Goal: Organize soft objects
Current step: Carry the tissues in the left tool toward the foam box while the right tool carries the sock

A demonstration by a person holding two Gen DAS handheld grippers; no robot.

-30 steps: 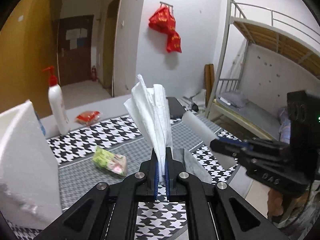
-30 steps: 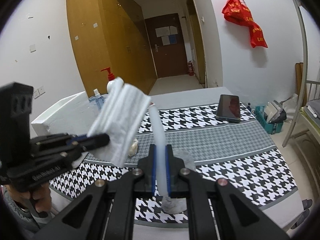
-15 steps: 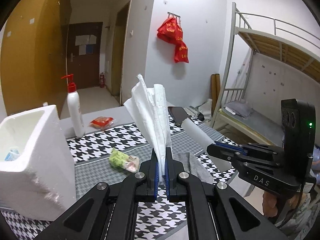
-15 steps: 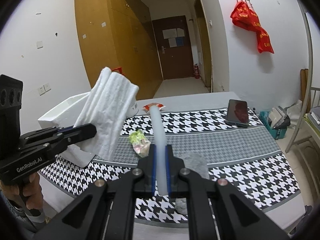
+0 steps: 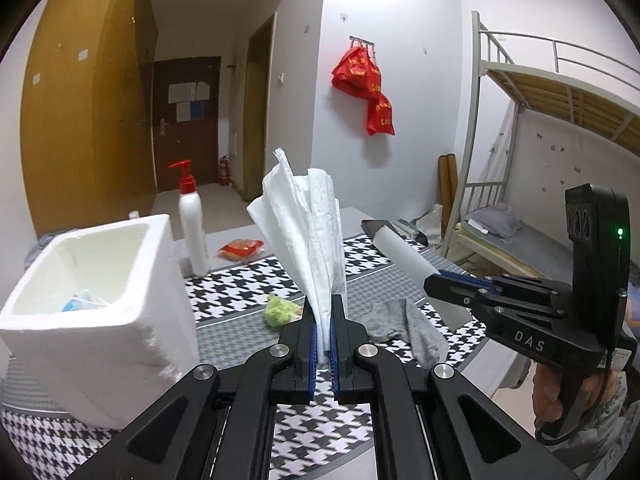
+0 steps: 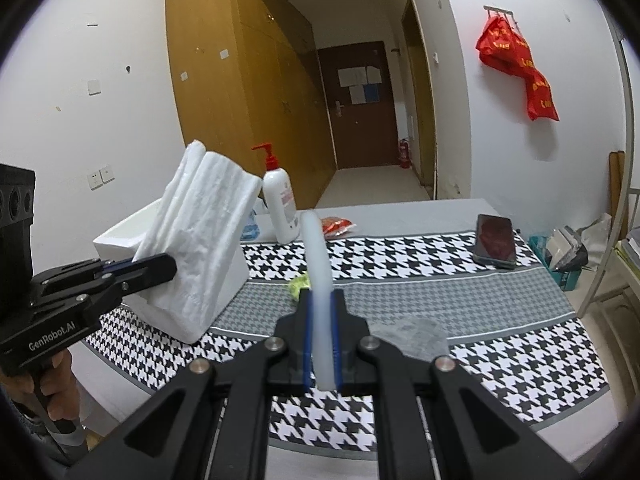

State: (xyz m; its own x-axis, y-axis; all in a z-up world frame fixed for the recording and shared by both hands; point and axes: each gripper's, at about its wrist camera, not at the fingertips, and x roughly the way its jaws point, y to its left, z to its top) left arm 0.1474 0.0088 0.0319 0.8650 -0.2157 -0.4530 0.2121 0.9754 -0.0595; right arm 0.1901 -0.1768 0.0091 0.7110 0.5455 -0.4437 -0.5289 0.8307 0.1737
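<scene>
Right, left wrist view first: my left gripper (image 5: 324, 322) is clamped on a folded white paper towel (image 5: 306, 240), which stands up out of the jaws above the table (image 5: 360, 276). White foam box (image 5: 100, 300) sits to the left, open top, something blue already inside. My right gripper (image 5: 452, 286) shows at the right edge, pinching a flat white sheet (image 5: 404, 250) that sticks out toward the far side of the table. Grey sock (image 5: 404, 324) lies loose on the cloth just past my left jaws; green crumpled bit (image 5: 280, 308) beside it; red packet (image 5: 240, 248) near the pump bottle (image 5: 192, 224).

Right wrist view: right gripper (image 6: 320, 336) closed on the white sheet (image 6: 316, 264), seen edge-on as a thin strip rising from the jaws. Left gripper (image 6: 156, 270) at left with the paper towel (image 6: 200, 232) held in front of the foam box (image 6: 188, 312), not over the opening as far as I can tell. Phone (image 6: 494, 240) far right on the table, sock (image 6: 416, 332) just right of my jaws.

Step, my read: both hands loaded, carrying soft items to the box. Early to mid task, since sock and green bit are still out.

Next: lift left over the box rim, get the towel above the opening, then release. Towel is floppy and tall, so it could catch the rim and drape outside. Right follows with the sheet; keep the two grippers apart at the box.
</scene>
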